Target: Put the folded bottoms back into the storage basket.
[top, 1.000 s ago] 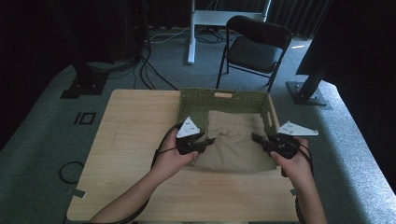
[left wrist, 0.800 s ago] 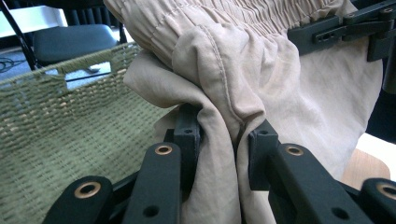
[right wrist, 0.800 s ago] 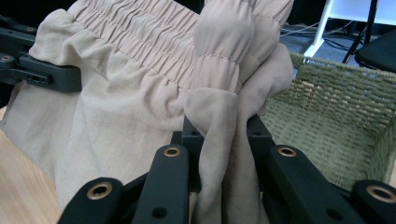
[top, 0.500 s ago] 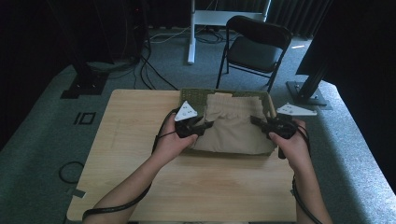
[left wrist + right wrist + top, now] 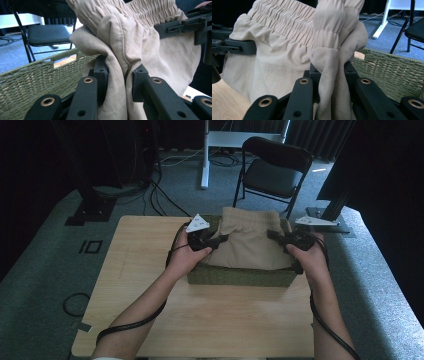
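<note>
Two grippers, one garment: beige cloth [image 5: 248, 245], w/ a gathered elastic waistband, held stretched between them over the green woven basket [image 5: 240, 276], which sits on the wooden table [image 5: 150, 310] toward its far edge. Left gripper [image 5: 210, 241] has its jaws pressed together on a bunched fold at the cloth's left edge; left gripper view shows fabric pinched between both black jaws, the basket wall beside and below them. Right gripper [image 5: 280, 238] likewise pinches a gathered wad at the opposite edge, jaws closed on it, basket weave to its side in the right gripper view. Waistband sits up and away from the person; lower part of the cloth hangs into or over the basket, exact depth can't be told. Handling, as judged: light, soft, limp, no stiffness, so it sags between holds and drapes over the rim; not fragile, somewhat slippery if thinly pinched. Best hold approx. at the waistband corners, where gathered layers give bulk. A black chair [image 5: 272, 170] stands beyond the table.
</note>
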{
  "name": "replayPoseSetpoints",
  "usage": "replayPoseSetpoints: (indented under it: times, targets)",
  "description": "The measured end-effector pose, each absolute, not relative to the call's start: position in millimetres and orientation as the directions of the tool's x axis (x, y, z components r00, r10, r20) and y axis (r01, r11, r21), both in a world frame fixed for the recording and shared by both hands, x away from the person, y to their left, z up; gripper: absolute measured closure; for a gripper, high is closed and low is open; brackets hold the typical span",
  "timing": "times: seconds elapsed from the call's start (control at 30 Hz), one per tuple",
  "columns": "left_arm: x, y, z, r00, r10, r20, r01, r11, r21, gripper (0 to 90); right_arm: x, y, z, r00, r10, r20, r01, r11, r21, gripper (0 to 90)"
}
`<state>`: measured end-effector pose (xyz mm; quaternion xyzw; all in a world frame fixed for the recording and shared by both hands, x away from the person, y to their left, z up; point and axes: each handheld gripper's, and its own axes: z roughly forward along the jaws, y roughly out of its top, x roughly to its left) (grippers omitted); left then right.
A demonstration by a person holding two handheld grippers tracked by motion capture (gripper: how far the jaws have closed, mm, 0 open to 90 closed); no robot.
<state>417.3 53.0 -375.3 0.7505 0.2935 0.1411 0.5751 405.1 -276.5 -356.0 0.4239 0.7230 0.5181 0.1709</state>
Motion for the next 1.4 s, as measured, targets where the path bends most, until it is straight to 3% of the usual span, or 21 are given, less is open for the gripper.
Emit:
replayPoseSetpoints:
  times: [0.4, 0.83, 1.4]
  targets:
    - [450.1, 51.0, -387.9, 0.75, 0.643, -0.157, 0.317, -0.14, 0.938, 74.4, 441.4, -274.9, -361.6, -0.569, 0.796, 0.207, 0.463, 0.101, 0.881, 76.1]
    - [476.8, 41.3, -425.8, 0.721, 0.68, -0.135, 0.348, -0.186, 0.919, 74.9, 476.7, -272.1, -408.7, -0.521, 0.819, 0.241, 0.528, 0.088, 0.845, 76.2]
    - [498.4, 30.2, -474.7, 0.653, 0.724, -0.221, 0.524, -0.223, 0.822, 75.0, 504.0, -269.1, -465.8, -0.46, 0.848, 0.265, 0.647, 0.115, 0.754, 76.1]
